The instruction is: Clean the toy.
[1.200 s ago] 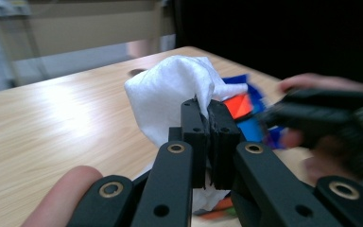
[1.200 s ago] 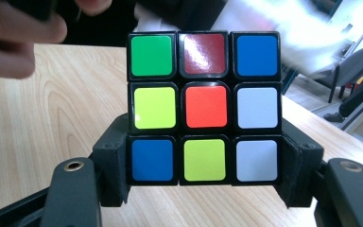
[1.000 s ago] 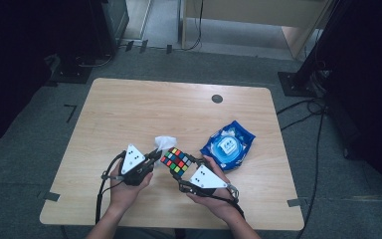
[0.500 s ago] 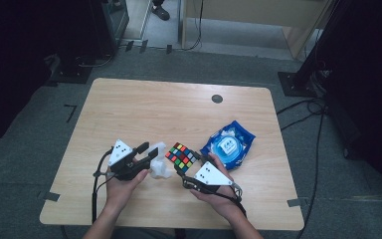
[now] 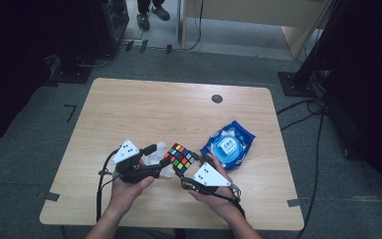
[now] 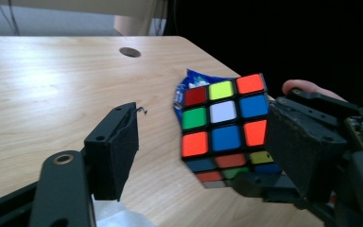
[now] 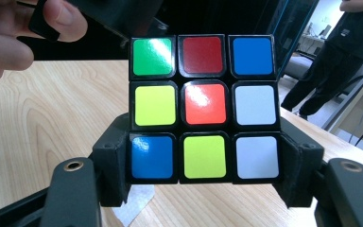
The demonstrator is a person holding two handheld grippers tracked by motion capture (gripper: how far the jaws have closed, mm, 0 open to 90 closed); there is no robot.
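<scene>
- Multicoloured plastic puzzle cube [image 5: 179, 158] sits above the pale wooden table [image 5: 179, 114] at about 6 o'clock, clamped on its bottom layer by the right gripper [image 7: 203, 158], probably so the other layers stay free to turn.
- Left gripper [image 6: 203, 142] has just been opening; its jaws stand wide around the cube's side and press on nothing.
- Blue plastic wipes packet [image 5: 227, 145] lies at 2 o'clock from the cube, and a crumpled white tissue [image 5: 155, 155] at 9 o'clock.

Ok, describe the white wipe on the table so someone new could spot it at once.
Start at the wooden table and go to its near edge. The crumpled white wipe lies beside the left hand-held gripper, left of the puzzle cube. It is plain white; the wipes pack is blue.
</scene>
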